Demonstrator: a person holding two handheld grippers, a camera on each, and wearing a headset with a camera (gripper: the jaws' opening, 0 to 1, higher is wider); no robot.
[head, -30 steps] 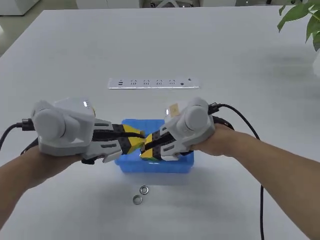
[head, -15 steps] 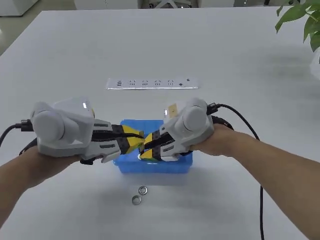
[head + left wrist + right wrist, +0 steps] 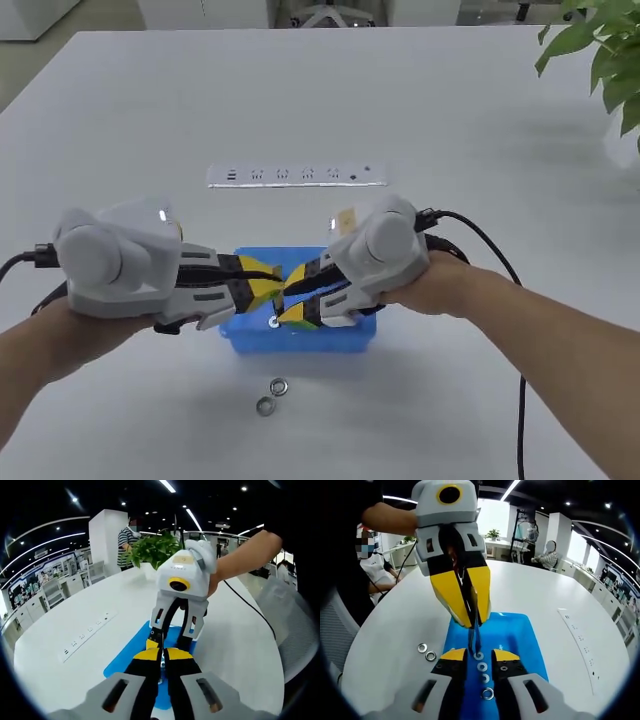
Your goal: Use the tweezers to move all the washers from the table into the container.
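Left claw (image 3: 163, 656) stays clamped on the tweezers (image 3: 475, 637) above the blue container (image 3: 520, 640), right claw (image 3: 480, 655) apart, little changed this second, so I judge a drop pending; two washers (image 3: 278, 386) wait on the table (image 3: 450, 130) at the container's 6 o'clock.

We find the container (image 3: 300, 340) directly under the left gripper (image 3: 272, 290) and right gripper (image 3: 292, 312), tips meeting over it. The tweezers (image 3: 474, 637) reach from the left gripper down into it. Some washers (image 3: 482, 666) lie inside, between the right jaws; two more washers (image 3: 422, 647) lie on the table (image 3: 450, 120), left of that gripper.
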